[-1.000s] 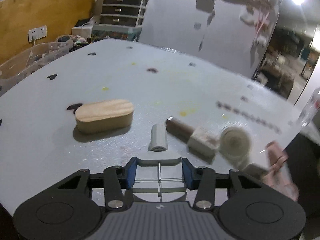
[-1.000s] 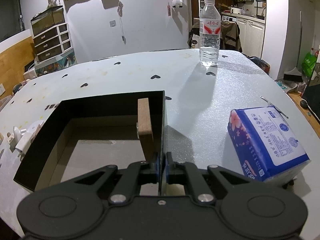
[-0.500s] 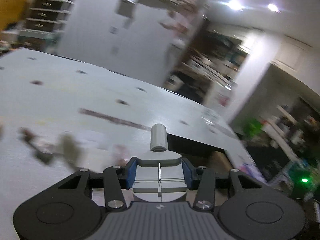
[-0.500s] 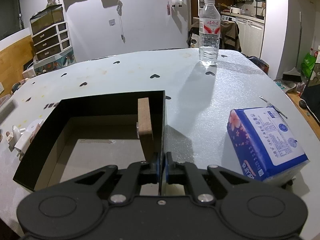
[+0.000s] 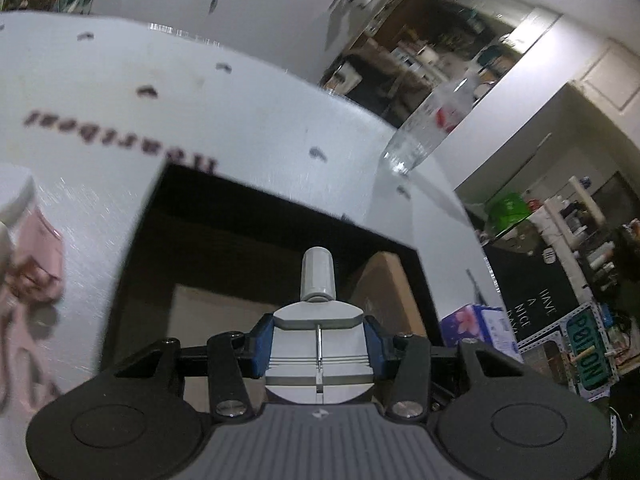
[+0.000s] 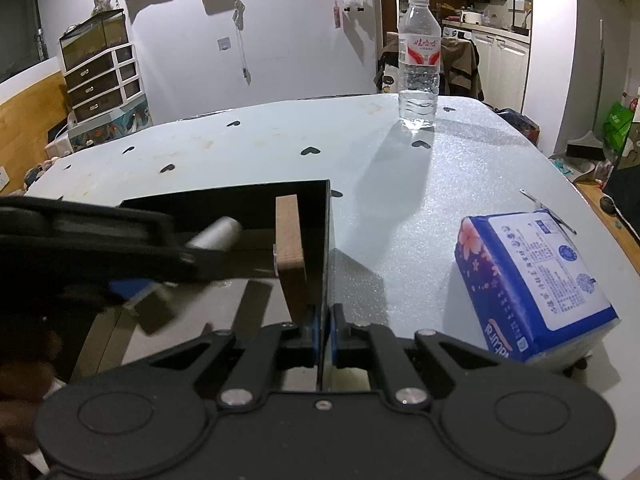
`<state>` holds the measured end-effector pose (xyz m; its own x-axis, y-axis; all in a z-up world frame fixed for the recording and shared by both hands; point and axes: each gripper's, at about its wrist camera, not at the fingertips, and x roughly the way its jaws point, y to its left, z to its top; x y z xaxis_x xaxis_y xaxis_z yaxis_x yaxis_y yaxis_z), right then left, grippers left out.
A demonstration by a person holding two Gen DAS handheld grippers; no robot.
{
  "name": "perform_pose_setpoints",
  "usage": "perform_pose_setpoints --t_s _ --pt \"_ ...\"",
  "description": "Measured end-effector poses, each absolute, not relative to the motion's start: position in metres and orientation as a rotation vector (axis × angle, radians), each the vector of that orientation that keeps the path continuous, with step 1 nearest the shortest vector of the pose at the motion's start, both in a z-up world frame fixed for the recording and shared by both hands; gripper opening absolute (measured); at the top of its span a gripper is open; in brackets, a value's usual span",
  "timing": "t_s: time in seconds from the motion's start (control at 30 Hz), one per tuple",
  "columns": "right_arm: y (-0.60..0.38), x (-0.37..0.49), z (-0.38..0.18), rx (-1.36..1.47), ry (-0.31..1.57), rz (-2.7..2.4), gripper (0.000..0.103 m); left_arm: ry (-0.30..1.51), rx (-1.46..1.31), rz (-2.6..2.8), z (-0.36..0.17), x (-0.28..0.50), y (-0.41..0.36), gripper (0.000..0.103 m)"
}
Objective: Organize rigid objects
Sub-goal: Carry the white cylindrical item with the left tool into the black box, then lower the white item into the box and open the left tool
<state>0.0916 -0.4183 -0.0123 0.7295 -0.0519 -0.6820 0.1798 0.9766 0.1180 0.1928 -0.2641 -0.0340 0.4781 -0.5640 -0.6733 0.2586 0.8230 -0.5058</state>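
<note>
**Grey tool held over the open black box, right tongs pinching its wall**

The left gripper (image 5: 318, 346) is clamped on a grey tool (image 5: 318, 276) with a rounded handle, its blue pads pressed against the tool's flat body. The tool hangs above the open black box (image 5: 256, 216), over the bare cardboard floor. From the right wrist view the same gripper (image 6: 132, 280) reaches in from the left side, blurred, with the handle (image 6: 216, 234) pointing toward the far wall.

The right gripper (image 6: 326, 332) has its jaws together on the box's thin right wall (image 6: 325, 248), near the front corner. Just inside that wall a wooden block (image 6: 290, 248) stands on edge, leaning slightly; it takes up the right strip of the box, while the middle and left of the floor lie free.

Outside, the white table (image 6: 400, 184) is open to the right up to a blue tissue pack (image 6: 532, 280), which sits near the table's right edge, well apart from the box. A water bottle (image 6: 418, 60) stands upright near the far edge. In the left wrist view, pink and white items (image 5: 28, 264) lie blurred just left of the box.
</note>
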Motion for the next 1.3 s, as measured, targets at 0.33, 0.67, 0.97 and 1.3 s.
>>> perform_pose_setpoints --t_s 0.33,0.67,0.97,1.3 --pt "-0.420 0.091 -0.013 0.192 0.741 -0.123 0.007 0.992 -0.361 -0.559 -0.049 0.196 -0.285 0.059" --pt "-0.420 0.091 -0.013 0.192 0.742 -0.123 0.007 0.956 -0.305 -0.593 -0.036 0.185 -0.276 0.085" --pt "-0.420 0.092 -0.013 0.190 0.744 -0.124 0.007 0.922 -0.257 -0.631 -0.024 0.174 -0.271 0.095" --pt "-0.420 0.092 -0.013 0.189 0.745 -0.125 0.007 0.852 -0.224 -0.674 -0.004 0.157 -0.256 0.103"
